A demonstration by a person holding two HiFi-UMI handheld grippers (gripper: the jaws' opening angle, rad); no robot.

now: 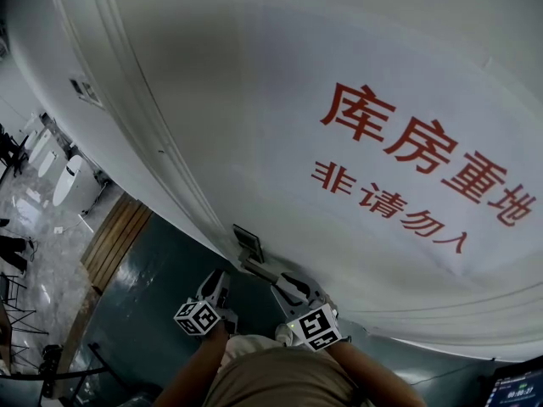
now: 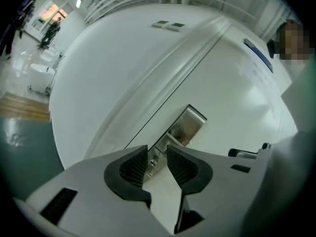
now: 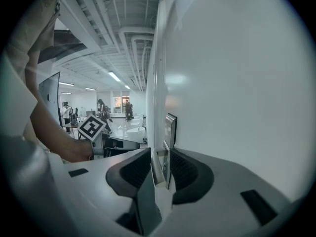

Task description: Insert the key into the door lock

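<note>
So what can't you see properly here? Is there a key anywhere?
Key: none shows in any view; the left gripper has its jaws apart, empty.
Keyhole: too small on the lock plate in the head view; in the left gripper view its pads hide part of the plate.
Right gripper: the door handle sits in its gap; gripped or not, unclear.

White door (image 1: 254,100), upright, smooth-faced, with a raised vertical moulding strip. Mounted on it are a metal lock plate (image 2: 185,127) with a lever handle (image 3: 158,168) just below, a large white sheet (image 1: 407,159) printed in red Chinese characters, a small grey label (image 2: 168,25) higher up, and a narrow blue strip (image 2: 256,56) near the far edge. Dark green floor (image 1: 144,312) at the door's foot carries a slatted wooden platform (image 1: 119,240); white fixtures (image 1: 68,181) stand on paler glossy floor beyond.
</note>
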